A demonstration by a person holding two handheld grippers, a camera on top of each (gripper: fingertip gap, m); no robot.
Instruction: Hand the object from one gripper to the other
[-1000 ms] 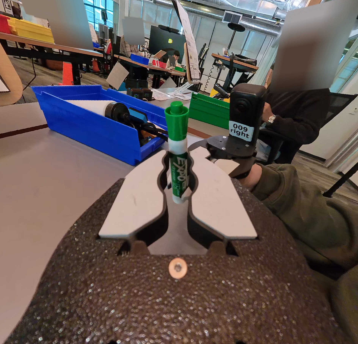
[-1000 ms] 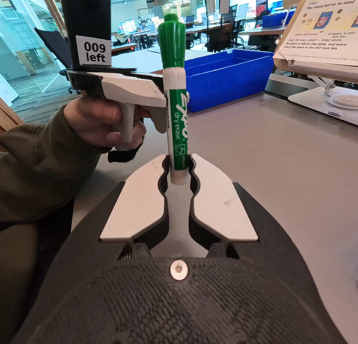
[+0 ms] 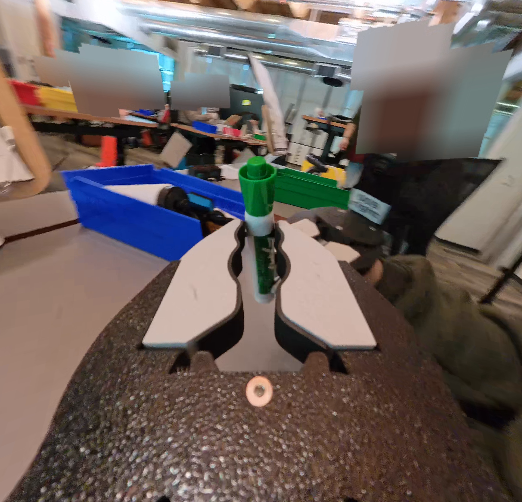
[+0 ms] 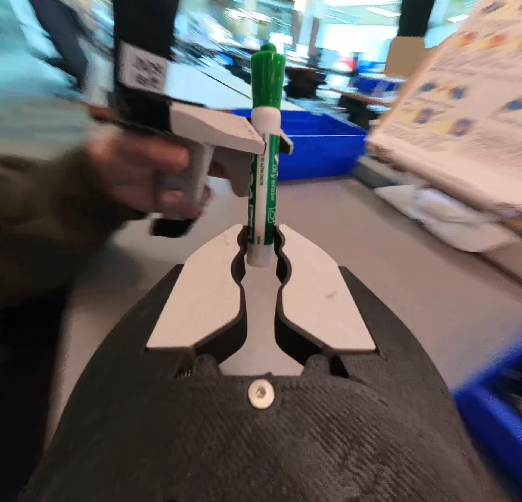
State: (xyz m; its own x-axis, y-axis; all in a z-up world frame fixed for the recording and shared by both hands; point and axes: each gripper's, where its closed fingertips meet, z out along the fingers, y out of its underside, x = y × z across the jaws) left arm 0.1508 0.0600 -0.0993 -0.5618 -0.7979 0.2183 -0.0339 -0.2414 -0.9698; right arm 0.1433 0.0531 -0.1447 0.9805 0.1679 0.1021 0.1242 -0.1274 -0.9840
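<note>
Here, both grippers clamp one upright green marker (image 4: 264, 155).
Left gripper (image 4: 272, 144) grasps mid-barrel; right gripper (image 4: 260, 234) pinches its bottom end, above open grey table (image 4: 367, 262).

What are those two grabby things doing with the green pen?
A person holds a gripper in each hand and is passing a green marker between them. The marker stands upright, cap on top. The left gripper pinches it partway up, and the right gripper closes around its bottom end. Both seem to be gripping it at once, so the pass is in the middle. A blue bin sits on the table behind.
</note>
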